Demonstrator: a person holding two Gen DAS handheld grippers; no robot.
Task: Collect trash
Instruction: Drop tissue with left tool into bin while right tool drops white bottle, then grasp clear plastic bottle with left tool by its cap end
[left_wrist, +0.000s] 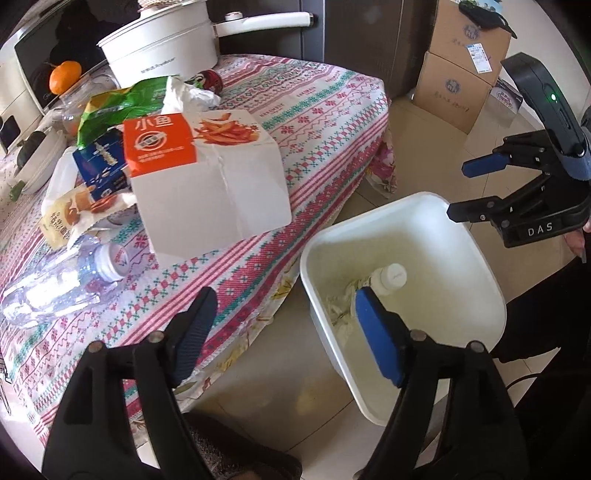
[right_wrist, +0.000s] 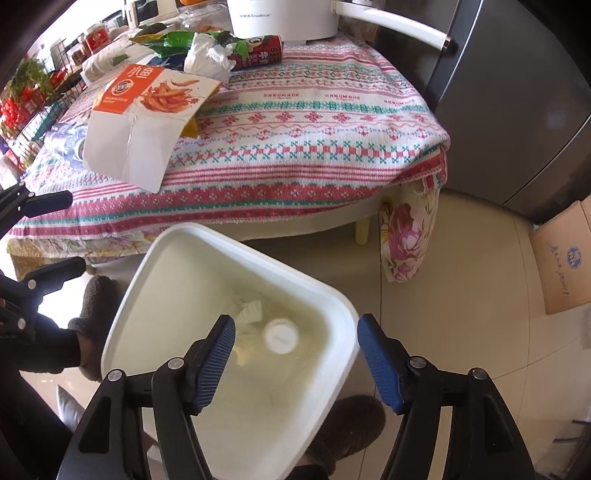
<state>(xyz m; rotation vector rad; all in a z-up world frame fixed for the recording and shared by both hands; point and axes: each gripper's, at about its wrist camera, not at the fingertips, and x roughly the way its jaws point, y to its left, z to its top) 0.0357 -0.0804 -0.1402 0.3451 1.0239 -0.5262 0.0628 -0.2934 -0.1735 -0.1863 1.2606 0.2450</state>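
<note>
A white trash bin (left_wrist: 436, 206) stands on the floor beside the table; it also shows in the right wrist view (right_wrist: 184, 236). Inside lie a white-capped bottle (right_wrist: 281, 336) and crumpled paper (right_wrist: 251, 312). On the patterned tablecloth (left_wrist: 325, 122) lie an orange-and-white snack box (left_wrist: 207, 173), a clear plastic bottle (left_wrist: 66, 280), a green bag (left_wrist: 122, 103), crumpled tissue (left_wrist: 188, 94), a blue carton (left_wrist: 101, 162) and a bread wrapper (left_wrist: 70, 214). My left gripper (left_wrist: 284, 325) is open and empty over the table edge and bin. My right gripper (right_wrist: 295, 354) is open and empty above the bin.
A white pot (left_wrist: 162, 40) with a long handle, a red can (right_wrist: 258, 50) and an orange (left_wrist: 64, 75) stand at the back of the table. Cardboard boxes (left_wrist: 461, 74) stand on the tiled floor to the right. A grey fridge (right_wrist: 517, 92) is beside the table. Slippers (right_wrist: 347, 428) are beside the bin.
</note>
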